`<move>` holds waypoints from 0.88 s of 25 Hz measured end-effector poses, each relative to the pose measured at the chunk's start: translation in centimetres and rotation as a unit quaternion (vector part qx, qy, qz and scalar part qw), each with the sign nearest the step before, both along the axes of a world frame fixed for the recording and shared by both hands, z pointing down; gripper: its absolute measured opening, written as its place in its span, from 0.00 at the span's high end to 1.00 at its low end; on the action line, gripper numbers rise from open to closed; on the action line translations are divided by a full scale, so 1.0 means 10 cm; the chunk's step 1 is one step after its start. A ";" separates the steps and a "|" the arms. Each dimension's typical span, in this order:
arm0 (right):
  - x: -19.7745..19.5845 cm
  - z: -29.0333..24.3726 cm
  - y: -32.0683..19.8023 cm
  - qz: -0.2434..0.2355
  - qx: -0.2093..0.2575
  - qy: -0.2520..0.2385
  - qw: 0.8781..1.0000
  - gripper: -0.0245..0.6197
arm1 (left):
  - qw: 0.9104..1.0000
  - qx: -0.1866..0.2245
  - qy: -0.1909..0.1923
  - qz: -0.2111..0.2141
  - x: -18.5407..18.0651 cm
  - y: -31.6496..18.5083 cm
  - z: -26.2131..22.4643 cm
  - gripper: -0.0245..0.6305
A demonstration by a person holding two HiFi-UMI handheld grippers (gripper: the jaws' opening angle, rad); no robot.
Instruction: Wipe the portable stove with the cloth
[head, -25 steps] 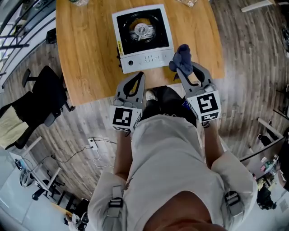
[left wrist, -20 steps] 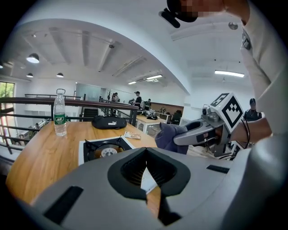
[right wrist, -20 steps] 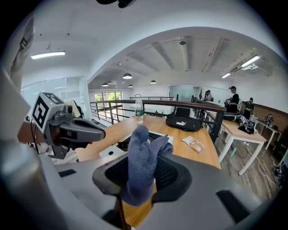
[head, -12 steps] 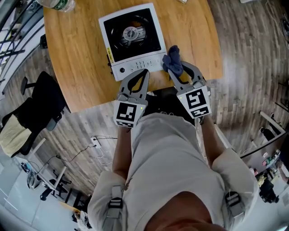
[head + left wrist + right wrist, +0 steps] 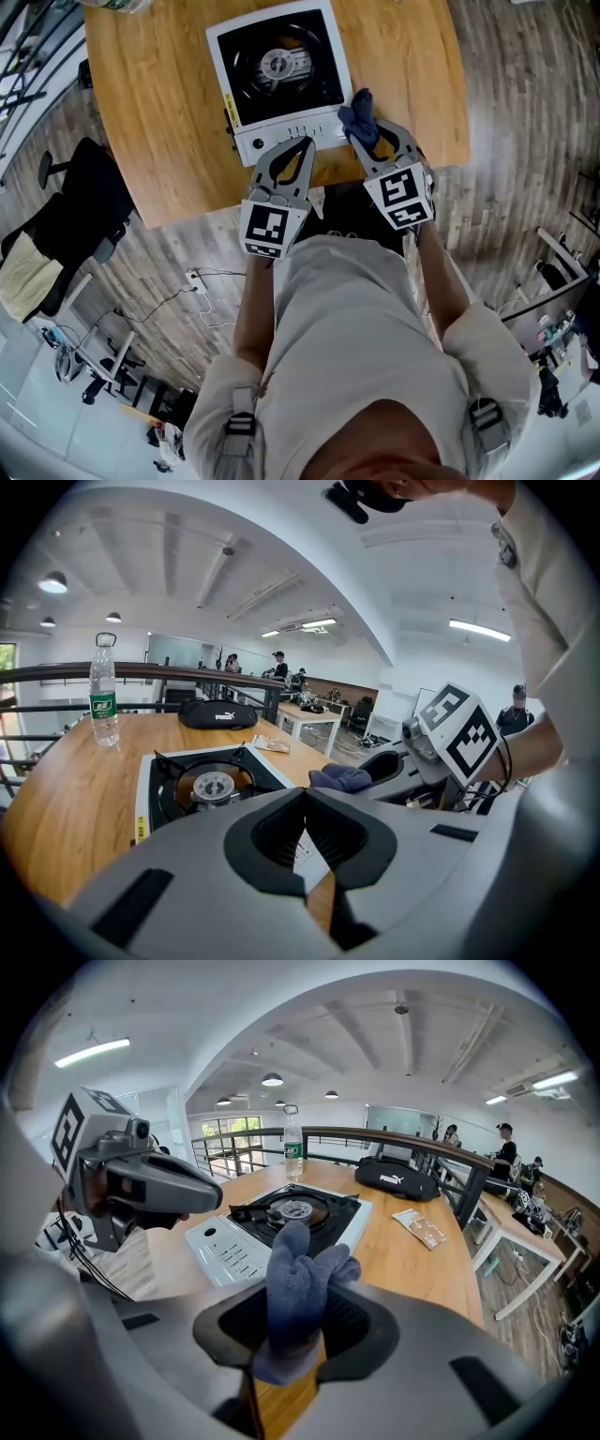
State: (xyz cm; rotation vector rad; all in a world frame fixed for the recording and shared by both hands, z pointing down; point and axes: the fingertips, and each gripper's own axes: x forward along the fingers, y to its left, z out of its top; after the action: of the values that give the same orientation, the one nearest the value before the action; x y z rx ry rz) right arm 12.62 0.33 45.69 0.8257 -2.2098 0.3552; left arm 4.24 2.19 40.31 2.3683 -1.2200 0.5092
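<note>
The left tool point(image 5: 302, 145) is clenched on nothing, its tips over the table's near edge, just short of the stove's control strip. The stove point(image 5: 281, 67) sits flat on the table point(image 5: 159, 131) with its burner uncovered. At its near right corner the right tool point(image 5: 364, 120) is grasping the blue cloth point(image 5: 357, 111), a bunched wad standing up out of the jaws and apparently not yet on the stove.

The wad could snag on the burner's raised prongs and pull free. A firm push might slide the stove on the smooth wood, since nothing braces it.

Past the stove, the wooden table also carries a bottle point(image 5: 103, 703) and a black bag point(image 5: 217, 714). A black chair point(image 5: 84, 211) stands left of the table on the plank floor point(image 5: 525, 103). The room is an open office with a railing.
</note>
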 end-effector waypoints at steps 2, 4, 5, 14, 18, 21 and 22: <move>-0.04 0.07 -0.01 0.002 -0.007 0.009 1.000 0.75 | 1.000 -0.007 0.003 0.000 -0.05 0.01 0.04 0.93; -0.08 0.13 -0.01 0.006 -0.013 0.017 1.000 0.75 | 1.000 -0.014 0.006 0.002 -0.10 0.02 0.08 0.93; -0.10 0.15 -0.01 0.010 -0.016 0.016 1.000 0.75 | 1.000 -0.017 0.008 0.003 -0.12 0.03 0.09 0.93; -0.23 0.27 -0.04 0.044 -0.029 0.010 0.999 0.75 | 0.999 -0.027 0.016 0.024 -0.26 0.06 0.17 0.93; -0.26 0.29 -0.04 0.051 -0.036 0.016 0.998 0.75 | 0.999 -0.027 0.018 0.029 -0.32 0.09 0.16 0.93; -0.27 0.30 -0.04 0.053 -0.038 0.021 0.998 0.75 | 0.999 -0.028 0.019 0.031 -0.37 0.12 0.16 0.93; -0.28 0.30 -0.03 0.054 -0.039 0.023 0.998 0.76 | 0.999 -0.029 0.020 0.030 -0.40 0.12 0.17 0.93</move>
State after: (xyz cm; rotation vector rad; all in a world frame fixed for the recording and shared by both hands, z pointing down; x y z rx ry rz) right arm 9.84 -0.01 48.65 0.9036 -2.0999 0.4667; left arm 0.29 3.44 41.98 2.3621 -1.1044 0.5072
